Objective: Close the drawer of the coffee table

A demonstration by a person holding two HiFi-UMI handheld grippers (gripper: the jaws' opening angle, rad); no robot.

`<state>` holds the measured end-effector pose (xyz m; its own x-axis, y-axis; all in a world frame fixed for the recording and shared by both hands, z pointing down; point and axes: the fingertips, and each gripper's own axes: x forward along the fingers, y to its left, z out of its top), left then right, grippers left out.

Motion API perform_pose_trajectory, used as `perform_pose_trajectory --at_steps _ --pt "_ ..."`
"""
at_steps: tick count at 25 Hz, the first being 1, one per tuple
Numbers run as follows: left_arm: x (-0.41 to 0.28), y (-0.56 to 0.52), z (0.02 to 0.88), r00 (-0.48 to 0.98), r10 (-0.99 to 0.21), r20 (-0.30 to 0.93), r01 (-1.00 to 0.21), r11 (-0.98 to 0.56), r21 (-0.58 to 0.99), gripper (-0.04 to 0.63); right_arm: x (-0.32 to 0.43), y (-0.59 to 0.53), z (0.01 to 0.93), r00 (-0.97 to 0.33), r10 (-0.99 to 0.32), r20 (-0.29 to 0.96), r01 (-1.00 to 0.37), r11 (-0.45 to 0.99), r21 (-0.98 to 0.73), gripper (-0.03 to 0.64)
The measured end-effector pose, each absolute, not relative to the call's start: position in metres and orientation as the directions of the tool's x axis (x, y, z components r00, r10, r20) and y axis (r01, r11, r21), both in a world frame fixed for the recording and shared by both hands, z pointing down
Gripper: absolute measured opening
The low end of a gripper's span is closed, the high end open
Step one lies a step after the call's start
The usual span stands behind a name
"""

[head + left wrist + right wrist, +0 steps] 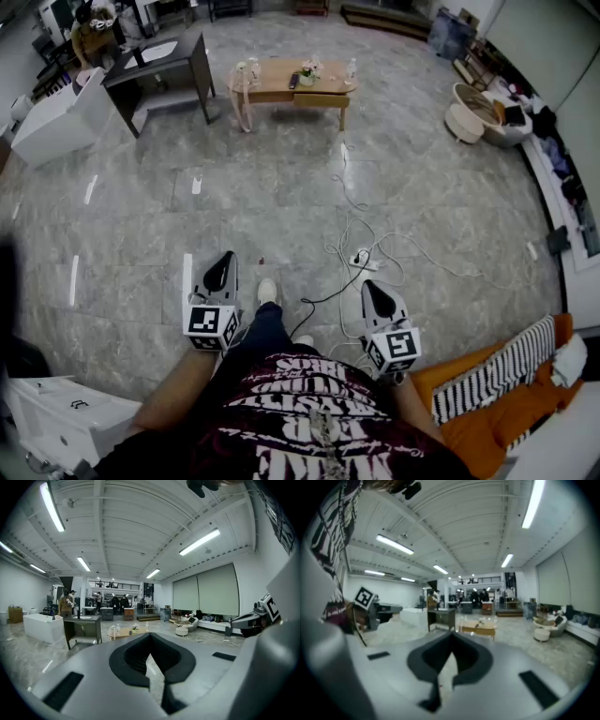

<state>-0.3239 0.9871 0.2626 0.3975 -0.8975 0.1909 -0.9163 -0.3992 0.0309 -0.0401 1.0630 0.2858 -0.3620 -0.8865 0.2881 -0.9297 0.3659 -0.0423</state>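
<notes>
- Coffee table (295, 82) sits far across the marble floor (234, 216), at the top of the head view, with small items on its top.
- Its drawer (322, 100) shows as a front panel under the right half of the top; too small to tell how far out it stands.
- Left gripper (223, 266) is down low beside the person's shoe (267, 291), jaws clenched together on nothing.
- Right gripper (373, 292) matches it: jaws pressed tight and empty, just short of the white cables (361, 246).
- Both sets of fingers point towards the table and are well apart from it, with open floor between.
- Dark desk (159, 58) stands left of the table.
</notes>
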Motion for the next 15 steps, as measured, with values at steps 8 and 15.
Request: perform_pose_trajectory --at_steps 8,15 --pt "-0.329 0.973 0.27 0.407 -0.886 0.224 -0.908 -0.419 -0.007 0.023 -0.052 1.044 0.308 -0.37 -0.879 0.302 -0.929 0.359 -0.092 0.034" --pt "-0.332 0.963 0.272 0.423 -0.885 0.195 -0.904 -0.427 0.019 0.023 -0.059 1.019 0.318 -0.404 -0.86 0.311 -0.914 0.39 -0.108 0.034"
